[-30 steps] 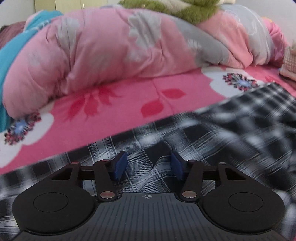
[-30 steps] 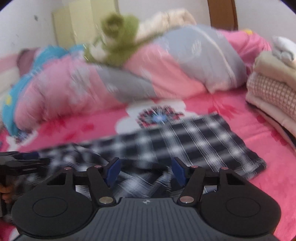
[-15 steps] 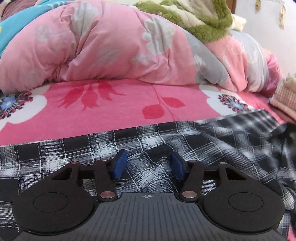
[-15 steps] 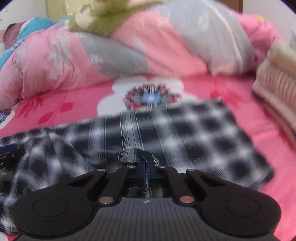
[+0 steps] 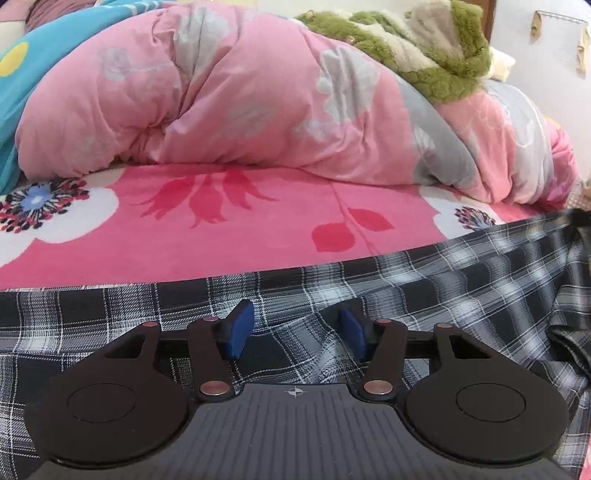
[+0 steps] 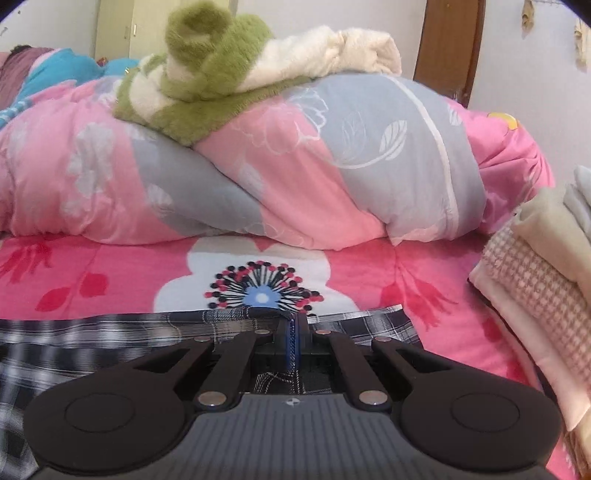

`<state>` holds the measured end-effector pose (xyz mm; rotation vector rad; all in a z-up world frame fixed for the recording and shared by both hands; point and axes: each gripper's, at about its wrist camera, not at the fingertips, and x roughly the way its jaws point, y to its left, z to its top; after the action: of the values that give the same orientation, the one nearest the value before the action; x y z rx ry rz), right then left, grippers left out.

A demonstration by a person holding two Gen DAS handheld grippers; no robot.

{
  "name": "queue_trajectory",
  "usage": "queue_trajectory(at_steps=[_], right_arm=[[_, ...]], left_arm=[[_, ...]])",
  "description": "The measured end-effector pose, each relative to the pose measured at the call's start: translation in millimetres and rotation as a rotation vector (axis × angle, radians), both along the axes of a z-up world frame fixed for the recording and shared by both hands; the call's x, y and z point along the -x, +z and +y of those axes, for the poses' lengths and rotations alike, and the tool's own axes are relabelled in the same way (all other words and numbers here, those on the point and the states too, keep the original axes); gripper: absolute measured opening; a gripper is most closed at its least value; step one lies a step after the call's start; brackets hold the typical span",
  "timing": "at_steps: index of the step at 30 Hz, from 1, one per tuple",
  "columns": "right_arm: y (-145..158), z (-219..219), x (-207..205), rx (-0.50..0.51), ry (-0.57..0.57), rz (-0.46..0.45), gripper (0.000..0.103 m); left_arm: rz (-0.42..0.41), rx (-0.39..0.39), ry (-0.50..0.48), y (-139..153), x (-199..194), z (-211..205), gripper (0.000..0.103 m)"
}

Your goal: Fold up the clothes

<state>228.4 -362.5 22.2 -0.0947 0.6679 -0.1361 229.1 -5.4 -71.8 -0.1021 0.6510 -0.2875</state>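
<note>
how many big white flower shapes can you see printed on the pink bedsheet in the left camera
2. One white flower at the left edge, below the quilt. The other white flower at the right, partly covered by the plaid garment. More may be hidden.

Bright, even light; fisheye-warped edges.

A home bedroom: bed (image 5: 258, 236) with heaped pink quilt (image 6: 295, 166), wardrobe (image 6: 129, 26)

right tongs (image 6: 293, 345) clamped shut on plaid garment (image 6: 229, 317), fabric pulled up
</note>
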Motion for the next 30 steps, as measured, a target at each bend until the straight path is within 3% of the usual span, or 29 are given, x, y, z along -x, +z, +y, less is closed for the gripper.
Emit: queue_trajectory(at_steps=[15, 17, 19, 20, 24, 30], right_arm=[[-87, -36, -60, -0.039, -0.082, 0.123, 0.001], [-85, -45, -62, -0.078, -0.109, 0.119, 0.009], [-82, -58, -63, -0.145, -0.15, 0.112, 0.044], [-81, -70, -61, -0.222, -0.174, 0.105, 0.049], [-73, -102, -48, -0.473, -0.253, 0.083, 0.051], [-41, -99, -23, -0.442, -0.242, 0.027, 0.058]], left_arm=[[0.002, -0.02, 0.002, -4, -1, -2, 0.053], [0.003, -0.02, 0.002, -4, -1, -2, 0.053], [0.004, -0.022, 0.002, -4, -1, -3, 0.053], [0.005, -0.024, 0.002, -4, -1, -3, 0.053], [0.008, -0.027, 0.004, -4, -1, -3, 0.054], [0.013, -0.032, 0.005, -3, -2, -3, 0.054]])
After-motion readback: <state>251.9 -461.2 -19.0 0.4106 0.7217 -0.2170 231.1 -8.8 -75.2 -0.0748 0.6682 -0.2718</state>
